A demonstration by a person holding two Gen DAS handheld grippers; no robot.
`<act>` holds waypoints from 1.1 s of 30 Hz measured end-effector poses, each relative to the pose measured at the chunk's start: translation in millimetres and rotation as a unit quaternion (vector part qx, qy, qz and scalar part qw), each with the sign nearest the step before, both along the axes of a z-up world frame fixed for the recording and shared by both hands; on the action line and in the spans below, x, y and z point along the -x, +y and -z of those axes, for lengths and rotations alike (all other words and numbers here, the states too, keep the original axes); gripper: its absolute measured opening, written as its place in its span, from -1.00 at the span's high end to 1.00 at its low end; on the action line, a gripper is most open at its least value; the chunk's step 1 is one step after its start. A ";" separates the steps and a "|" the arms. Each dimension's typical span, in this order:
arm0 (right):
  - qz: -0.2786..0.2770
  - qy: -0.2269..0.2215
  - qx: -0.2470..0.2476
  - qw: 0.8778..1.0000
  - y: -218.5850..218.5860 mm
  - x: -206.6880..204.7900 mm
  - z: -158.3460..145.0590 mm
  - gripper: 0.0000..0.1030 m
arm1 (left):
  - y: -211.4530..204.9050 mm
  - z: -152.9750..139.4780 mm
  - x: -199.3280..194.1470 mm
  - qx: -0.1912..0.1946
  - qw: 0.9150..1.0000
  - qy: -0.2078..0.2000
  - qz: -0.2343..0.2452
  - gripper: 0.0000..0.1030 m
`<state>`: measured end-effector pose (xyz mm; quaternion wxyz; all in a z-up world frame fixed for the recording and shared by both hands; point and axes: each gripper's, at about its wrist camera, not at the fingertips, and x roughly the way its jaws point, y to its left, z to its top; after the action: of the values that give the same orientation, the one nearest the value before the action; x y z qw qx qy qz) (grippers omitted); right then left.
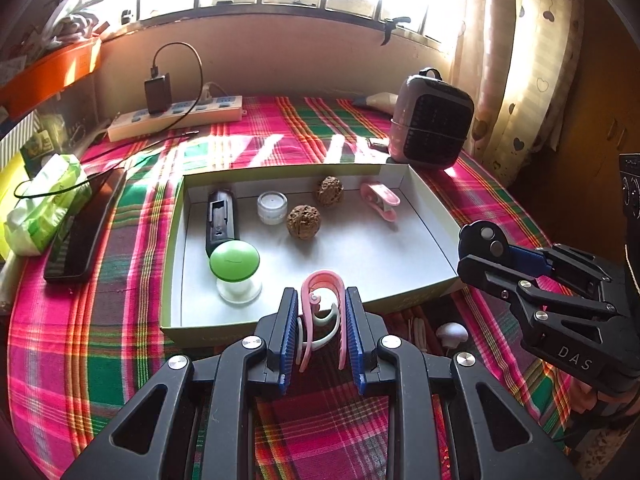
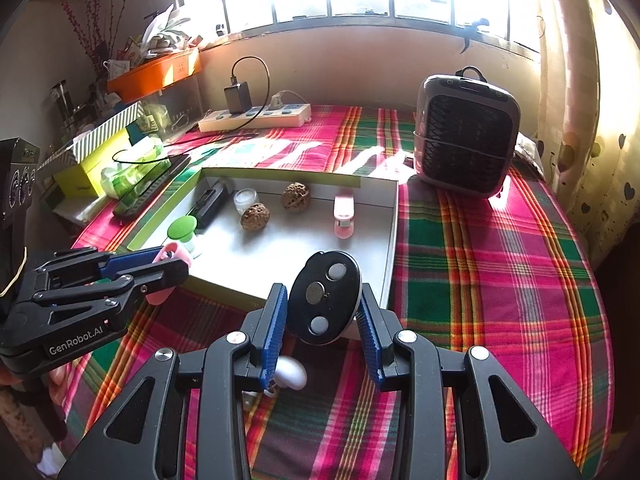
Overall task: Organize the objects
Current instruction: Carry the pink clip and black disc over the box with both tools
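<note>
Pink curved plastic clip [image 1: 320,312] sits clamped in the left gripper [image 1: 322,322] above the shallow white cardboard tray's [image 1: 432,216] near rim; the right gripper [image 2: 323,316] grips a black oval remote [image 2: 324,298] nearby. Lower each into bare tray floor, clear of the green-capped jar [image 1: 235,270].

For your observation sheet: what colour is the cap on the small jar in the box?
Green cap, clearest in the left wrist view.

I count two walnuts [image 1: 303,222] [image 1: 330,191], one jar [image 1: 272,207], and perhaps two pink clips [image 1: 380,196] [image 1: 322,312].
</note>
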<state>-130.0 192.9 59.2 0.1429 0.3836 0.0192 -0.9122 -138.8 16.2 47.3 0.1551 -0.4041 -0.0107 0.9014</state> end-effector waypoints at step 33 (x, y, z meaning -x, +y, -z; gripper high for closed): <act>-0.026 -0.036 -0.021 0.999 -34.6 68.7 20.3 0.29 | -3.9 22.2 51.7 0.007 1.000 -0.023 -0.015 0.59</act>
<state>-198.7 158.3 38.9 0.1589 0.4188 0.0435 -0.8930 -190.5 12.2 25.1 0.1386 -0.4260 -0.0138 0.8939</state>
